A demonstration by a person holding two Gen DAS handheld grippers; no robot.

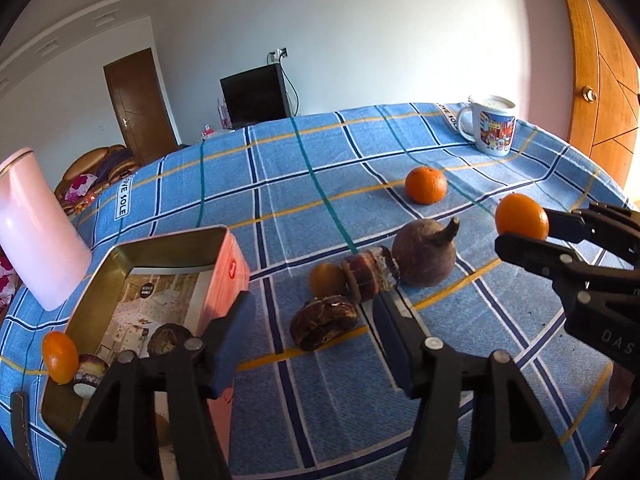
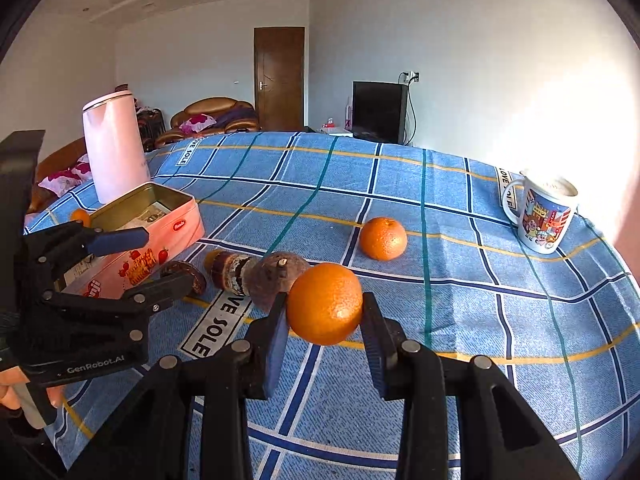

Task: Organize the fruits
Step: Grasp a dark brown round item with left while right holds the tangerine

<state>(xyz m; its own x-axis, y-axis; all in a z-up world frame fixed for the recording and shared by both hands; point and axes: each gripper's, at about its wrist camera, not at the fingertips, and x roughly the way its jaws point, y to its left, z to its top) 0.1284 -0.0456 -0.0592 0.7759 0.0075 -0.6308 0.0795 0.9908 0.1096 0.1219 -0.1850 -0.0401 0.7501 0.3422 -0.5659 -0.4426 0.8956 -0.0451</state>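
My right gripper (image 2: 324,312) is shut on an orange (image 2: 325,303) and holds it above the blue checked cloth; the held orange also shows in the left wrist view (image 1: 522,216). My left gripper (image 1: 312,316) is open and empty, hovering beside the pink tin box (image 1: 160,300), over dark brown fruits (image 1: 324,322). A second orange (image 1: 426,185) lies farther back on the cloth. A large dark round fruit with a stem (image 1: 425,254) lies mid-table. A small orange fruit (image 1: 60,357) rests at the tin's left edge.
A pink kettle (image 1: 36,228) stands at the left behind the tin. A printed mug (image 1: 493,124) stands at the far right edge. The tin holds a printed card and brown items (image 1: 168,338). A wooden door (image 1: 600,80) is on the right.
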